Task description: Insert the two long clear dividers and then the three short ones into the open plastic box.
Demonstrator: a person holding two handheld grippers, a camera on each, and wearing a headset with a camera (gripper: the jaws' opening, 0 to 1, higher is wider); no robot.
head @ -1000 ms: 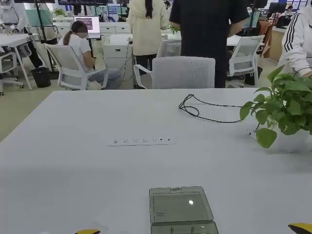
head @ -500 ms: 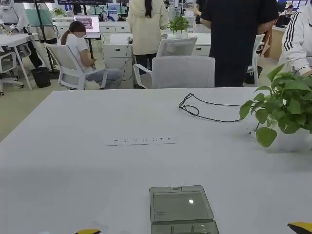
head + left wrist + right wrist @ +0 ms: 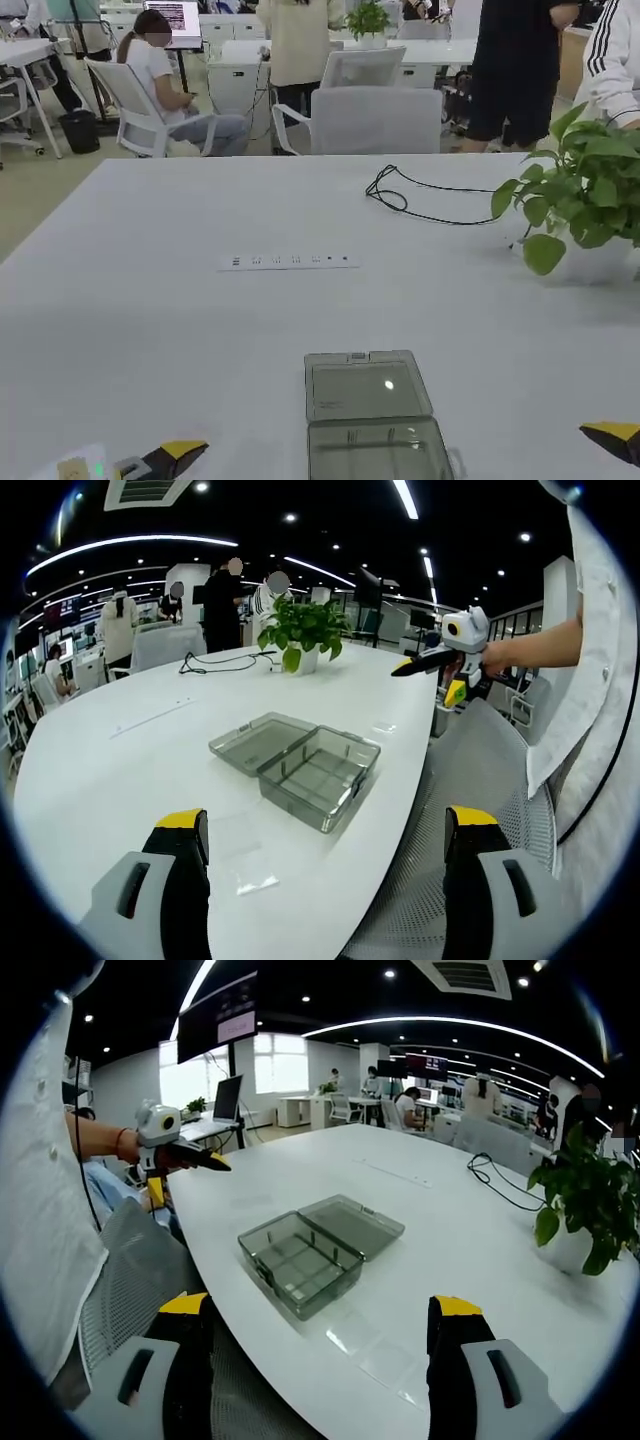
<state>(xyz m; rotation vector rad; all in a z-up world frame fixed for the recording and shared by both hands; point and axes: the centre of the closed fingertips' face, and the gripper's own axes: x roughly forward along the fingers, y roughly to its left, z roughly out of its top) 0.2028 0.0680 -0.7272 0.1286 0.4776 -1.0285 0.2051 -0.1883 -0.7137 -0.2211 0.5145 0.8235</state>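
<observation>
The open plastic box (image 3: 378, 450), moulded in smoky translucent plastic with rounded corners, is lying at the near edge of the smooth white table (image 3: 150, 330). Its hinged lid (image 3: 367, 385) is resting flat on the far side and catching a point of ceiling light. The left gripper (image 3: 325, 825) is hovering off the table edge with its yellow-tipped jaws spread wide and nothing between them. The right gripper (image 3: 320, 1310) is hovering on the opposite side, its jaws equally parted and empty, so that each gripper is facing the box with the other gripper beyond it. In the right gripper view, clear flat pieces (image 3: 372, 1348) are lying on the table just beside the box, between it and the jaws; their number cannot be told. Farther back, a flush power strip (image 3: 290, 261) is running across the tabletop, its small markings too fine to read. A thin black cable (image 3: 398, 205) is looping near the far edge. A leafy green plant (image 3: 590, 190) in a white pot (image 3: 595, 285) is standing at the right, well apart from the box. Mesh-backed office chairs (image 3: 375, 120) are standing behind the table, with people (image 3: 160, 75) sitting and standing beyond them.
</observation>
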